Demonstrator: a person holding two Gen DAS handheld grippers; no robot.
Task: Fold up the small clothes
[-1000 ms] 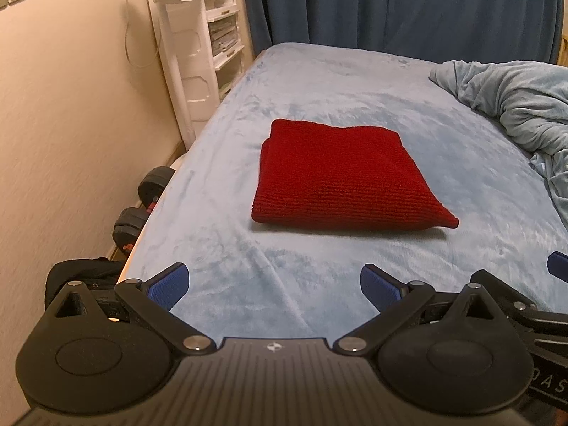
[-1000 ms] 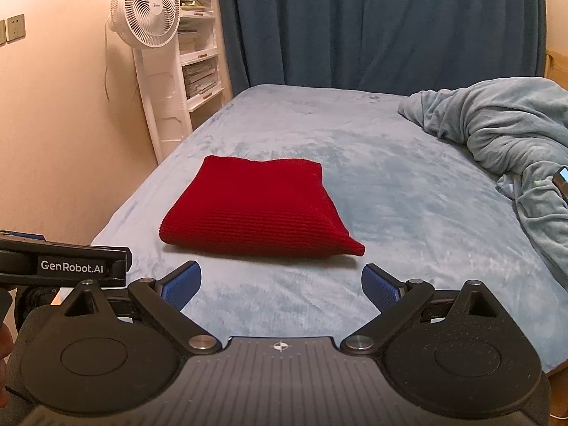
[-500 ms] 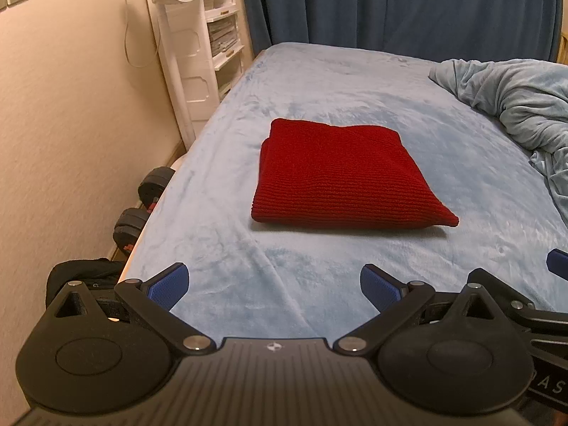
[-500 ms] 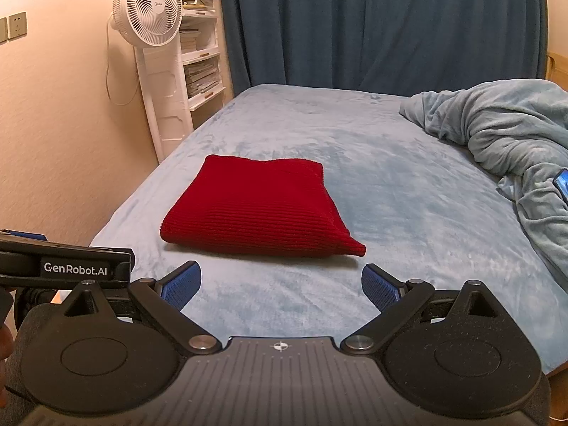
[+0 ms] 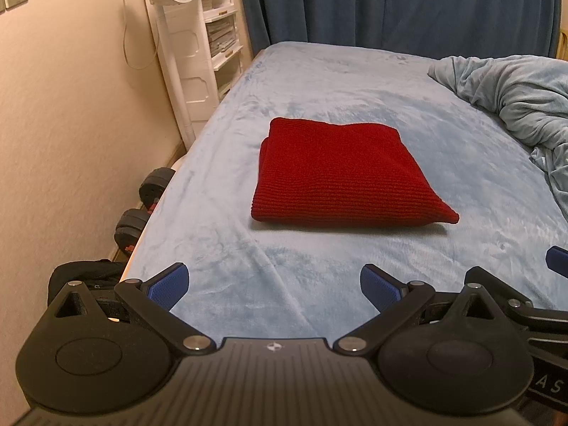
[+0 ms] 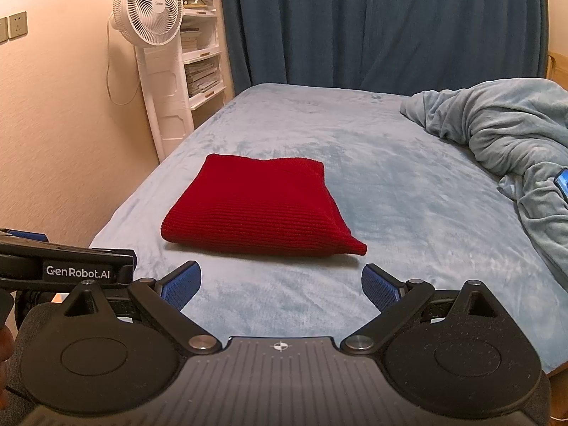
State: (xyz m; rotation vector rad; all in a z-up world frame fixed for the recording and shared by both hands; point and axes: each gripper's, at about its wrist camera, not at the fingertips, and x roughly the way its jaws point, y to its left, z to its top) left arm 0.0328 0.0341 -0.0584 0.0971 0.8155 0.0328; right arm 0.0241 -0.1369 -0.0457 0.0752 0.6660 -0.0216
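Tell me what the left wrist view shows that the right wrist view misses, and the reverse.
Only the left wrist view shows the dumbbells and a black bag on the floor beside the bed. Only the right wrist view shows a phone lying on the rumpled blanket. Both show the folded red knit garment on the blue bed sheet, the white fan, and open, empty jaws on the left gripper and right gripper.

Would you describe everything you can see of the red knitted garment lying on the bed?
The red knitted garment is deep red with a fine ribbed knit, thick and soft-looking. It is folded into a compact, roughly rectangular bundle with rounded folded edges, and one near corner tapers to a small point. It lies flat on the light blue bed cover, towards the wall side. Nothing else touches it: the left gripper and the right gripper are both open and held short of it.
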